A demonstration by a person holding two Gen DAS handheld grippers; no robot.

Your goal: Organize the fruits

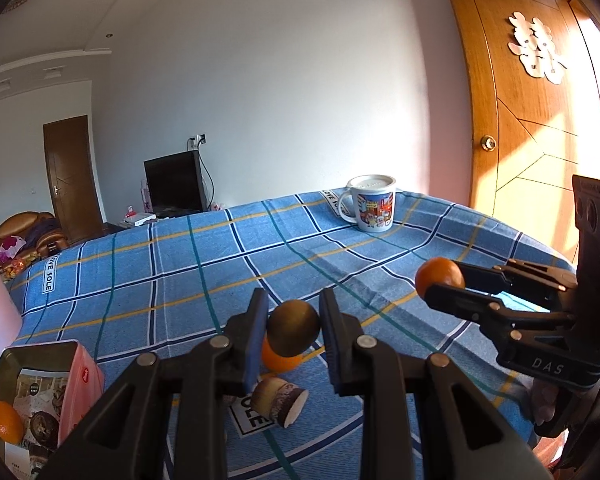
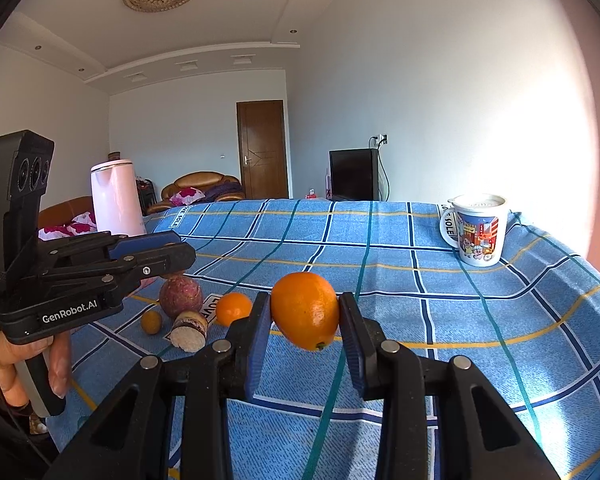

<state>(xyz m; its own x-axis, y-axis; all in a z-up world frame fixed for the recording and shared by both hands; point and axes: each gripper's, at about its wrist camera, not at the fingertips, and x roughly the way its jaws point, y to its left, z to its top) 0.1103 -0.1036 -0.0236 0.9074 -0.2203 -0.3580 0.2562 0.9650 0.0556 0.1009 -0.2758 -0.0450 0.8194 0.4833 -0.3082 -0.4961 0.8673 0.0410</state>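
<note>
Right wrist: three oranges (image 2: 305, 309), one mug (image 2: 478, 229)

Left gripper (image 1: 293, 330) closed on a brown round fruit (image 1: 293, 333), at 6 o'clock. Below it, on the blue checked cloth (image 1: 180, 272), an orange (image 1: 278, 360) and a cut root piece (image 1: 280, 402). At 3 o'clock, right gripper (image 1: 440, 280) clamped on an orange fruit (image 1: 439, 276). At 8 o'clock, a tin box (image 1: 32, 360) holding another orange (image 1: 5, 422). At 1 o'clock, a mug (image 1: 370, 208).

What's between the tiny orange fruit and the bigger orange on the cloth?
A stubby, white-ended brown roll, in the right wrist view; the purple fruit sits just behind.
</note>
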